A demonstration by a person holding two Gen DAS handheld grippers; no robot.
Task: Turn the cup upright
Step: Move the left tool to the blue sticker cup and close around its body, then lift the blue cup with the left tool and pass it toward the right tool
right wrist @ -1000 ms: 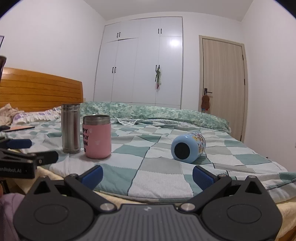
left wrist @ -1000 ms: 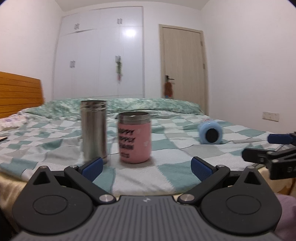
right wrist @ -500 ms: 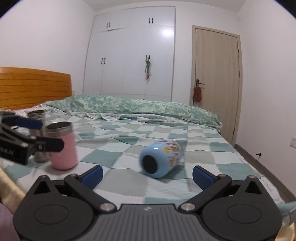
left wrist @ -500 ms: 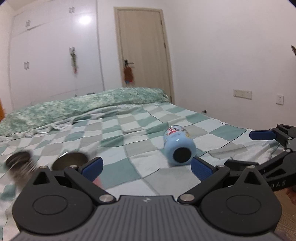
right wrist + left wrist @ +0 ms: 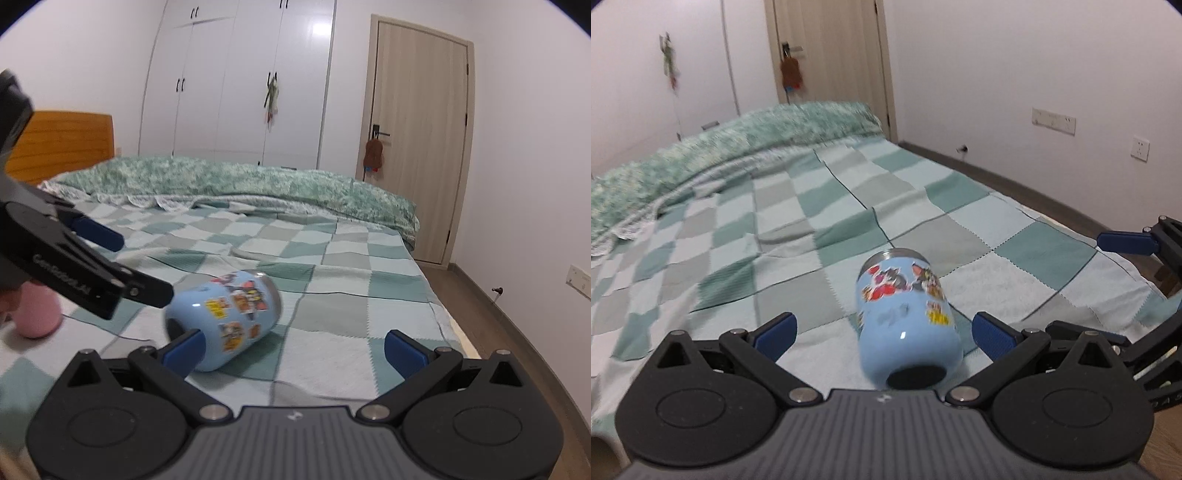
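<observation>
A light blue cup (image 5: 905, 317) with cartoon stickers lies on its side on the checked bedspread, its dark base toward me and its metal rim pointing away. My left gripper (image 5: 884, 332) is open with the cup lying between its blue fingertips, not touching. In the right wrist view the cup (image 5: 225, 317) lies just past the left blue fingertip (image 5: 184, 349). My right gripper (image 5: 293, 349) is open and empty, to the right of the cup. The left gripper's black body (image 5: 74, 273) reaches in from the left above the cup's base.
A pink cup (image 5: 35, 315) stands at the left, half hidden behind the left gripper. The green checked bedspread (image 5: 332, 280) spreads to a rolled quilt (image 5: 240, 184) at the back. The bed's right edge (image 5: 454, 332) drops to a wooden floor; door and wardrobe stand behind.
My left gripper has swung right from the steel and pink cups and come down around the blue cup. My right gripper has moved closer to the cup too.
</observation>
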